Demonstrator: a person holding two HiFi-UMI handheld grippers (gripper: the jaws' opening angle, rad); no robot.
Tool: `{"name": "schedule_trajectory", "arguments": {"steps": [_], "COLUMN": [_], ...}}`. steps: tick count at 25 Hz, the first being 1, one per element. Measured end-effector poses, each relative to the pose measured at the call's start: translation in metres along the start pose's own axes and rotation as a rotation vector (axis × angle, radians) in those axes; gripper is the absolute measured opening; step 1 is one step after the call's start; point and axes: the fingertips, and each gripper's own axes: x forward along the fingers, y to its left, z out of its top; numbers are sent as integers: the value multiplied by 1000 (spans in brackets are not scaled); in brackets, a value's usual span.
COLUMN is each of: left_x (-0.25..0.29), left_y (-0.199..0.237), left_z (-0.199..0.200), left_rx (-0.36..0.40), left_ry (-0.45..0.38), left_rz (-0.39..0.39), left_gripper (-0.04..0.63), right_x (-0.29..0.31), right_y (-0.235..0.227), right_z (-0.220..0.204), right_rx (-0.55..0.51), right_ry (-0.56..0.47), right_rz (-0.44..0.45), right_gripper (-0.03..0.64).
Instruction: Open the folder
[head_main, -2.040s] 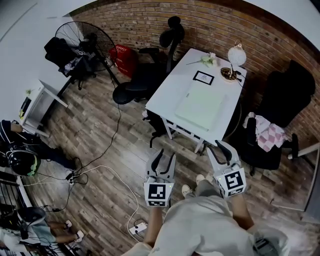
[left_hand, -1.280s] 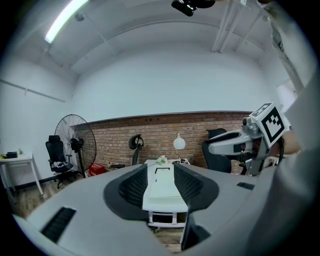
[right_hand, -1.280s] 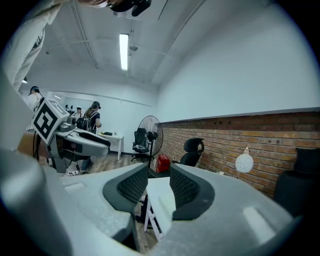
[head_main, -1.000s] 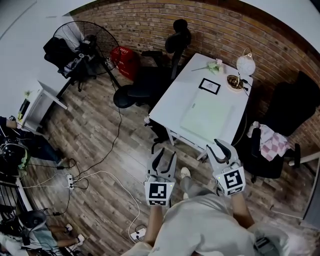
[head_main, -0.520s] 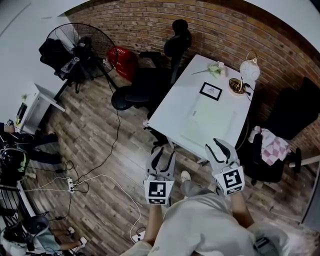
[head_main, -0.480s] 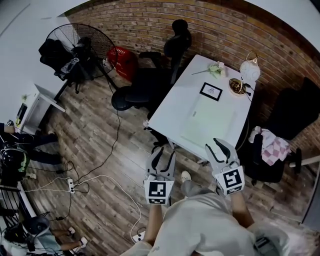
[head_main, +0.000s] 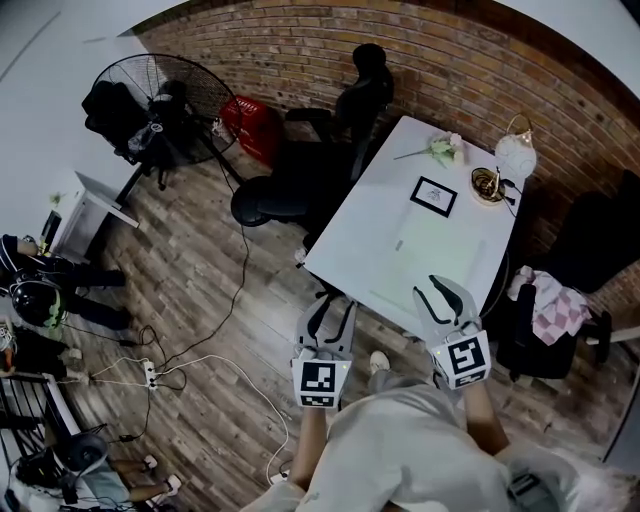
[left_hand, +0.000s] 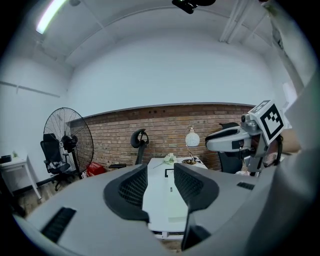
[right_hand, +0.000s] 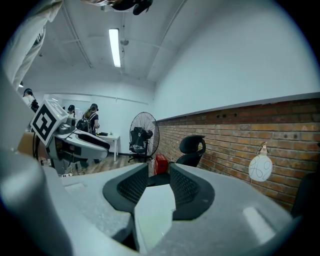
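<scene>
A pale green folder lies shut and flat on the white table, toward its near end. Both grippers are held level in front of the table's near edge, apart from the folder. My left gripper is over the floor just short of the table corner, jaws open and empty. My right gripper reaches over the near edge, also open and empty. In the left gripper view the table and folder show between the jaws. The right gripper view shows only table top between its jaws.
A framed picture, a flower, a small dish and a globe lamp stand at the table's far end. A black office chair is left of it, another with a checked cloth right. Cables cross the floor.
The person has walked toward the table, so it sits closer under both grippers. The right gripper now overlaps its near edge. Both jaws keep the same opening.
</scene>
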Motion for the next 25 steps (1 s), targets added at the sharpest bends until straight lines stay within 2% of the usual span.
{"name": "schedule_trajectory", "arguments": {"steps": [3, 9, 13, 16, 19, 25], "left_x": [11, 34, 49, 60, 70, 94], "left_y": [8, 19, 21, 23, 23, 18], "left_z": [2, 6, 9, 12, 15, 12], "left_rx": [1, 1, 7, 17, 30, 55], "left_ry": [1, 9, 9, 3, 2, 5], "left_rz": [10, 19, 13, 7, -10, -75], "left_gripper": [166, 166, 166, 166, 166, 164], "right_x": [15, 38, 45, 51, 57, 59], "right_y": [-7, -22, -33, -42, -50, -59], "right_z": [3, 4, 2, 2, 5, -13], "right_rx": [-41, -48, 5, -5, -65, 10], "right_ry": [-26, -29, 1, -8, -58, 5], "right_rz": [19, 33, 13, 6, 10, -44], "right_gripper": [118, 118, 118, 118, 118, 118]}}
